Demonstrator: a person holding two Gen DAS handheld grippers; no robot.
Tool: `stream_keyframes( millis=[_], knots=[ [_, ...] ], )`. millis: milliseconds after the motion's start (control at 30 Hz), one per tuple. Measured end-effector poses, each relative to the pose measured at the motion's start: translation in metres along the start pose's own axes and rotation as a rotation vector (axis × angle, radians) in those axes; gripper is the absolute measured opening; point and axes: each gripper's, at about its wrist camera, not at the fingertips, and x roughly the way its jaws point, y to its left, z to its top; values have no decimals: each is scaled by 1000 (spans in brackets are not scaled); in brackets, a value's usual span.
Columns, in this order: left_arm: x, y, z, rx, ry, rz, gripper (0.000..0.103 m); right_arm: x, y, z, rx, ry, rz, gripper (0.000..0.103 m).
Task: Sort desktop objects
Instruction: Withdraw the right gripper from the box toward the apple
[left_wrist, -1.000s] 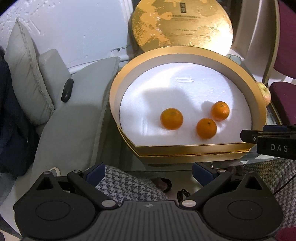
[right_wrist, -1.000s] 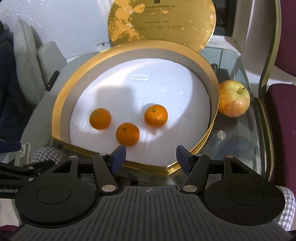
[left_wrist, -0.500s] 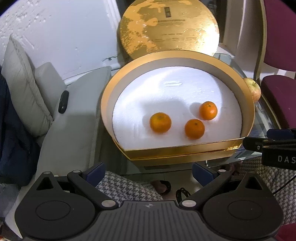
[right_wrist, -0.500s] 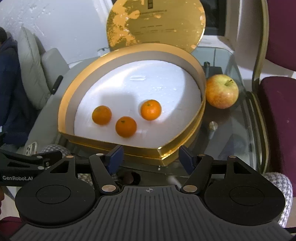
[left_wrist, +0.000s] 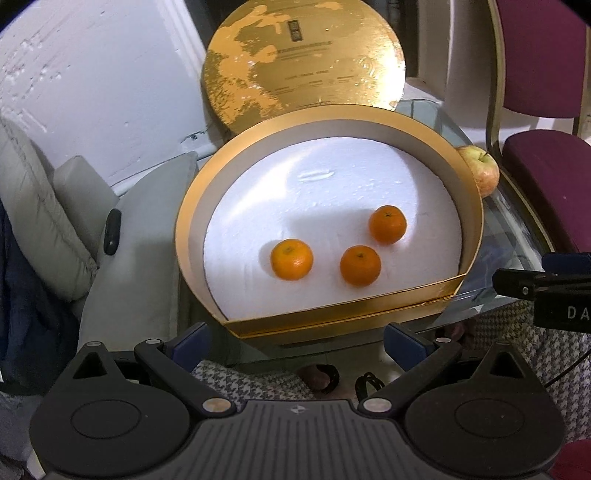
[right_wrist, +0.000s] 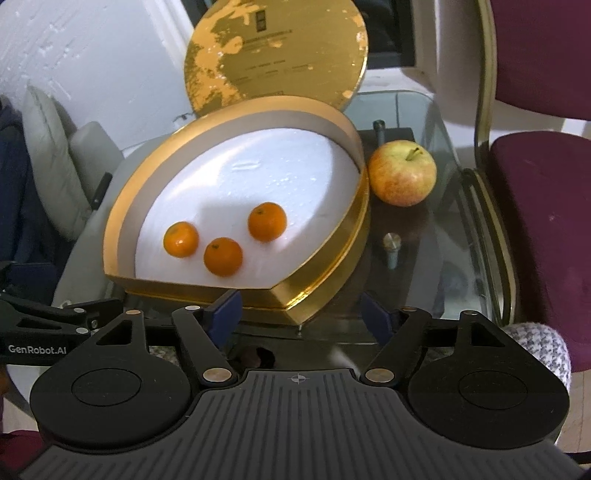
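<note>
While three tangerines (left_wrist: 360, 266) lie in the gold box (left_wrist: 332, 321), both tools gape empty, right one just widening.

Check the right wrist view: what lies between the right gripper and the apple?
Between the right gripper and the apple, the right wrist view shows bare glass table with one metal bolt.

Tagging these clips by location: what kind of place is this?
Probably a home living area: a glass table beside a grey cushioned sofa and a maroon chair.
</note>
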Motion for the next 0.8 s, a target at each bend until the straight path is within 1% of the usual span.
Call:
stream_keyframes(
  millis=[367, 800],
  knots=[
    [9, -20, 12, 51, 12, -16, 102, 0, -29, 3, 68, -13, -31, 81],
    [25, -25, 31, 59, 30, -22, 102, 14, -55, 17, 146, -19, -65, 81]
  ],
)
